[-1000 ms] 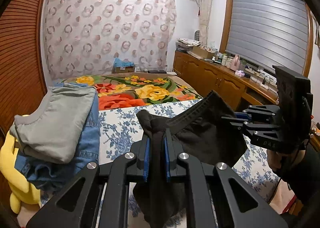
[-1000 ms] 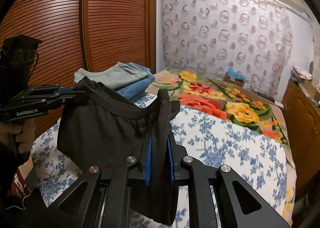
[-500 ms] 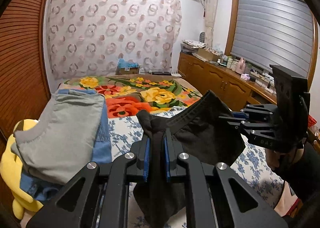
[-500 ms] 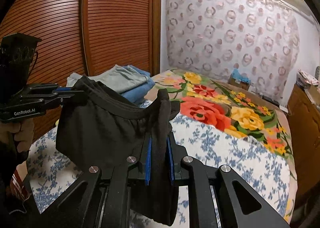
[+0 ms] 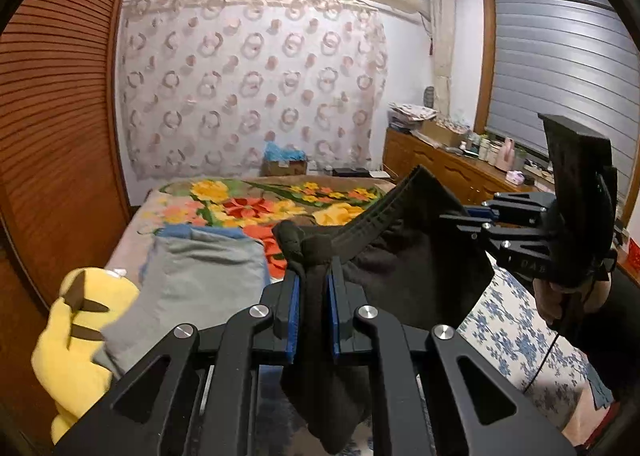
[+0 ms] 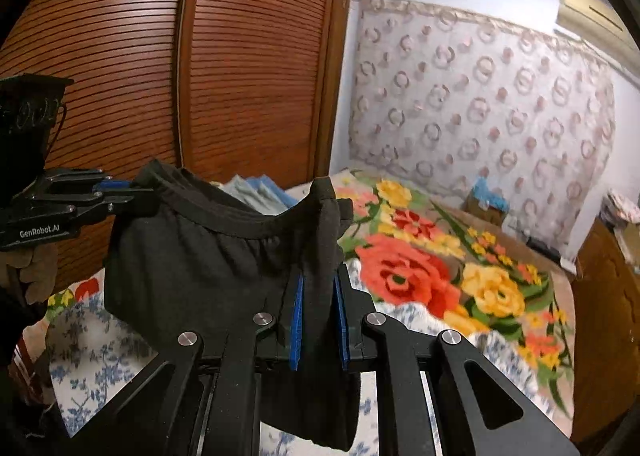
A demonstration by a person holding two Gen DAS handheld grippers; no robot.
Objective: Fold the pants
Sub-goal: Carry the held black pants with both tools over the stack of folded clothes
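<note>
Black pants (image 5: 416, 272) hang in the air above the bed, stretched by the waistband between both grippers. My left gripper (image 5: 313, 276) is shut on one bunched end of the waistband, with cloth trailing down between its blue pads. In the right wrist view, my right gripper (image 6: 319, 276) is shut on the other end of the black pants (image 6: 192, 256). Each view shows the other gripper off to the side: the right gripper (image 5: 452, 219) and the left gripper (image 6: 128, 191), both clamped on the waistband. The lower part of the pants is hidden behind the gripper bodies.
A stack of folded clothes (image 5: 200, 276), grey over blue, lies on the bed beside a yellow plush toy (image 5: 72, 332). The bed carries a blue floral sheet (image 6: 92, 360) and a bright flowered blanket (image 6: 424, 268). Wooden wardrobe doors (image 6: 240, 75) stand left, and a low cabinet (image 5: 440, 171) stands right.
Both grippers have risen and moved forward over the bed with the pants still stretched between them. The folded stack and the blanket sit lower and nearer in the views.
</note>
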